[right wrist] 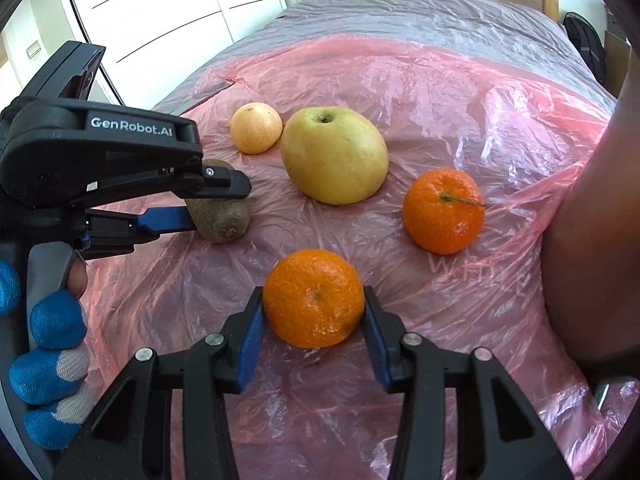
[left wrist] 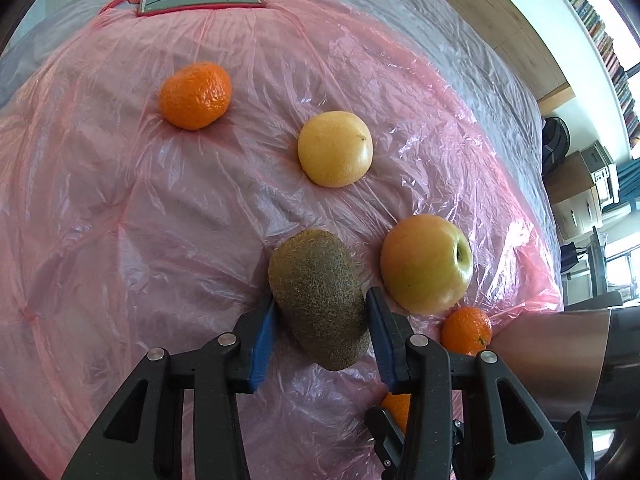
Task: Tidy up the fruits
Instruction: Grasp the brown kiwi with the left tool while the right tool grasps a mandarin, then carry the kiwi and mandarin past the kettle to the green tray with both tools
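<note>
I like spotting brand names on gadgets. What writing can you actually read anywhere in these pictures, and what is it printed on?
"GenRobot.AI": white letters on the black body of the left gripper, in the right wrist view.
Faint pale lettering on the pink plastic sheet beside a mandarin: too washed out to read.
Book spines on the shelf along the wall: too small to read.

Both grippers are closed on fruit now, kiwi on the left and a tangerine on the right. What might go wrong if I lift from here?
1. The left gripper pinches the kiwi only with its pad tips; the oval fruit may rotate or squirt out.
2. The crinkled pink plastic sheet looks loose; dragging it might roll the apple or the stemmed tangerine.
3. The right gripper grips its tangerine at the widest part; squeezing harder could bruise it.
</note>
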Action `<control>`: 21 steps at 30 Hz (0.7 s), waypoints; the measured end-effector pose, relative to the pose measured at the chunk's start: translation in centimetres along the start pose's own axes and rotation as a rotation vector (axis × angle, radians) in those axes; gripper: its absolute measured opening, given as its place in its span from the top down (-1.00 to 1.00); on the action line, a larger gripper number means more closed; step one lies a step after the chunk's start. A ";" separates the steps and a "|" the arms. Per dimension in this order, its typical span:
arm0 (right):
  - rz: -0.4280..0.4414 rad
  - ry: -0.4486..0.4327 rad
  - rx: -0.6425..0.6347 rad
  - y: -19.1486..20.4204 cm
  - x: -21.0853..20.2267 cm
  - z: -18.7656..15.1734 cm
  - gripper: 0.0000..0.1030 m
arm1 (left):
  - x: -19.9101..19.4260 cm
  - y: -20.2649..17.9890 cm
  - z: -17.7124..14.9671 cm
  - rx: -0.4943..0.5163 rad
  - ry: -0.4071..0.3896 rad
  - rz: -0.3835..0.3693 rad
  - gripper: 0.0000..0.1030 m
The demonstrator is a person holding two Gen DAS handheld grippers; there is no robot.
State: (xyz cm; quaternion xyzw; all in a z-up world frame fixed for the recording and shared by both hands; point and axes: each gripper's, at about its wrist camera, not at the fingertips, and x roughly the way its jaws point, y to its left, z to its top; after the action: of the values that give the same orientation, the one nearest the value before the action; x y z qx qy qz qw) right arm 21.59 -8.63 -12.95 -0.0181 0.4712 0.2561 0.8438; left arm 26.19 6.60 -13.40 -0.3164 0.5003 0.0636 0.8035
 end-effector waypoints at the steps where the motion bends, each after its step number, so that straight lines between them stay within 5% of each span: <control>1: 0.002 -0.001 0.000 0.0 -0.2 -0.1 -0.39 | -0.2 -0.1 -0.1 0.013 -0.005 0.002 0.27; 21: 0.018 -0.019 -0.002 1.0 -5.9 -3.9 -0.39 | -6.9 -0.6 -6.2 0.371 -0.112 0.055 0.27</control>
State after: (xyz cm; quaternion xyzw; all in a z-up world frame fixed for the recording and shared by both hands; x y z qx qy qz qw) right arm 15.62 -11.27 -10.15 -0.0123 0.4628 0.2645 0.8460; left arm 18.31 4.13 -9.14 -0.1448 0.4664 0.0098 0.8726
